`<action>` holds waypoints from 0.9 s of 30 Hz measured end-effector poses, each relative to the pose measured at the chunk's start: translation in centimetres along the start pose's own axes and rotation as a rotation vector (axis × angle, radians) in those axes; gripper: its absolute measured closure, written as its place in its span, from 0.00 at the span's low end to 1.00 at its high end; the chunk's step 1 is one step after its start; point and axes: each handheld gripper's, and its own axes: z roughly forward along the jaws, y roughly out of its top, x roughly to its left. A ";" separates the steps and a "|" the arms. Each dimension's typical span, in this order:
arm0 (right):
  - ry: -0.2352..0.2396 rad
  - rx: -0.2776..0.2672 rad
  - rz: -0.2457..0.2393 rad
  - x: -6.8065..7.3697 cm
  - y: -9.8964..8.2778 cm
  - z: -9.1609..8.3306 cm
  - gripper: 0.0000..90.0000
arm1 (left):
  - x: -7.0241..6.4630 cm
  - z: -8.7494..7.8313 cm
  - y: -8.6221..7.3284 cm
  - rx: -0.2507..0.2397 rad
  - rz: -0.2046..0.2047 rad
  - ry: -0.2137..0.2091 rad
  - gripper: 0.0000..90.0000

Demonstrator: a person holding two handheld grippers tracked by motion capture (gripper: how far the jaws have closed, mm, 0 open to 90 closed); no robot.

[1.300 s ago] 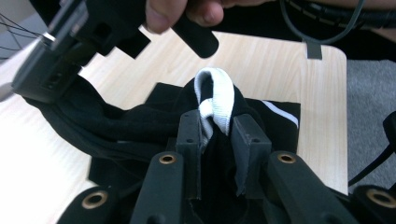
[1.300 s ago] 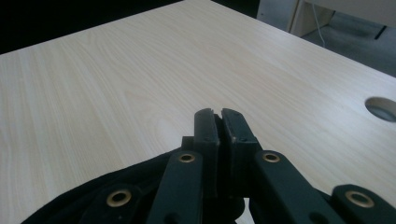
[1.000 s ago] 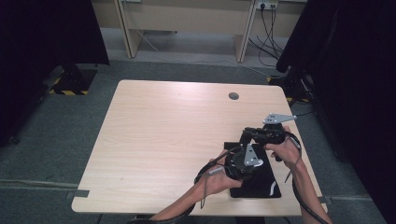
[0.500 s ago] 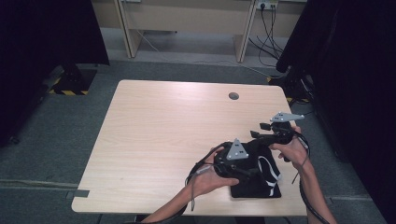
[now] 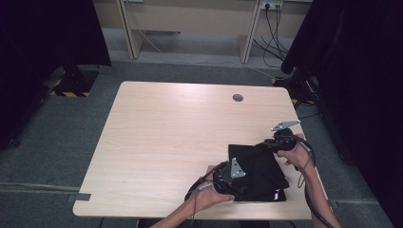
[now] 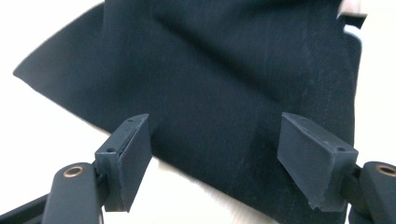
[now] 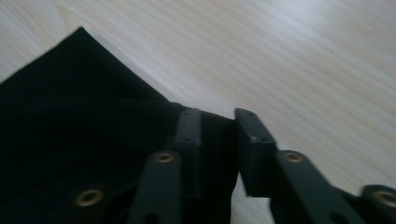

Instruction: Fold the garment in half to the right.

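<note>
Since a second ago the black cloth [image 5: 256,171] has been spread wider across the near right part of the counter [image 5: 180,137], and both hands have drawn apart: the left gripper [image 5: 237,183] has come down to the cloth's near left edge, while the right gripper [image 5: 266,144] has shifted to the cloth's far right corner.

In the high view the cloth lies folded and roughly flat, its far left corner pointing toward the middle of the counter and a small white mark showing at its near right edge. The left hand [image 5: 209,197] comes in from the bottom edge, the right hand [image 5: 294,152] from the lower right.

The left gripper's jaws have just been opening. In the left gripper view they stand well apart over the cloth [image 6: 224,93], one at each side of a fold, and neither pad presses on the fabric.

The right gripper's jaws have just been closing. In the right gripper view they are nearly together, with the cloth's [image 7: 70,121] corner pinched between them; the dark fabric runs up between the two pads and the pale counter [image 7: 303,56] shows beyond.

A round hole [image 5: 237,98] sits near the counter's far edge, well apart from the cloth.
</note>
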 end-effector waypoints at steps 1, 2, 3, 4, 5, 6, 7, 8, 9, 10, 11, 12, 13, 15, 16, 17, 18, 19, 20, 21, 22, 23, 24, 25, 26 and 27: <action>0.005 0.003 -0.003 -0.1 -0.1 0.1 0.92 | -0.1 -0.1 -0.2 0.004 0.009 0.006 0.29; 0.006 0.004 -0.007 -0.3 -0.3 0.1 0.93 | -0.2 -0.3 -0.4 0.022 0.041 0.023 0.29; 0.006 0.000 -0.014 -0.4 -0.4 0.2 0.94 | -0.4 -0.4 -0.7 0.048 0.078 0.047 0.31; 0.000 -0.005 -0.016 -0.5 -0.4 0.3 0.95 | -0.4 -0.5 -1.1 0.032 0.076 0.049 0.31; -0.008 -0.007 -0.018 -0.5 -0.5 0.3 0.95 | -0.4 -0.6 -1.4 0.018 0.052 0.042 0.33; -0.012 -0.006 -0.011 -0.7 -0.6 0.6 0.95 | -0.4 -0.9 -1.6 0.021 0.056 0.044 0.34; -0.010 -0.005 -0.007 -0.7 -0.7 0.9 0.95 | -0.4 -1.2 -1.6 0.029 0.074 0.056 0.34; -0.012 -0.003 -0.004 -0.8 -0.8 1.1 0.95 | -0.5 -1.3 -1.7 0.029 0.087 0.071 0.35; -0.013 -0.009 -0.002 -0.7 -0.9 1.4 0.95 | -0.5 -1.3 -1.7 0.027 0.091 0.076 0.35; -0.019 -0.015 0.003 -0.7 -1.0 1.5 0.94 | -0.5 -1.3 -1.8 0.025 0.084 0.075 0.35; -0.026 -0.020 0.002 -0.6 -1.0 1.5 0.94 | -0.5 -1.3 -1.8 0.025 0.083 0.074 0.35; -0.033 -0.019 -0.001 -0.5 -1.0 1.5 0.93 | -0.5 -1.3 -1.8 0.026 0.085 0.072 0.35; -0.041 -0.019 0.004 -0.4 -0.9 1.5 0.89 | -0.4 -1.3 -1.8 0.024 0.082 0.071 0.35; -0.057 -0.034 0.034 -0.3 -0.9 1.4 0.78 | -0.2 -1.3 -1.9 0.024 0.068 0.063 0.34; -0.058 -0.049 0.041 -0.1 -0.8 1.3 0.73 | -0.1 -1.3 -2.0 0.018 0.057 0.062 0.34; -0.054 -0.067 0.043 0.1 -0.7 1.1 0.70 | -0.1 -1.5 -2.1 0.020 0.059 0.067 0.34; -0.051 -0.080 0.040 0.3 -0.6 0.8 0.66 | -0.1 -1.7 -2.3 0.021 0.062 0.077 0.33; -0.054 -0.097 0.038 0.6 -0.4 0.4 0.61 | 0.0 -2.0 -2.4 0.024 0.066 0.088 0.33; -0.060 -0.118 0.041 1.0 -0.3 0.0 0.55 | 0.1 -2.2 -2.6 0.023 0.063 0.099 0.31; -0.056 -0.134 0.043 1.3 -0.3 -0.3 0.51 | 0.3 -2.5 -2.8 0.017 0.054 0.107 0.30; -0.041 -0.135 0.047 1.8 -0.3 -0.7 0.48 | 0.4 -2.8 -3.0 0.009 0.047 0.105 0.30; -0.032 -0.137 0.042 2.2 -0.5 -1.1 0.46 | 0.5 -3.2 -3.1 0.001 0.037 0.098 0.29; -0.035 -0.145 0.035 2.7 -0.8 -1.6 0.44 | 0.6 -3.5 -3.2 -0.008 0.024 0.094 0.28; -0.039 -0.153 0.026 3.1 -1.2 -2.0 0.43 | 0.8 -3.8 -3.2 -0.022 0.011 0.094 0.27; -0.039 -0.155 0.025 3.5 -1.7 -2.4 0.42 | 1.1 -4.0 -3.1 -0.038 -0.003 0.103 0.26; -0.038 -0.152 0.023 3.8 -2.1 -2.7 0.42 | 1.4 -4.2 -3.0 -0.049 -0.016 0.114 0.25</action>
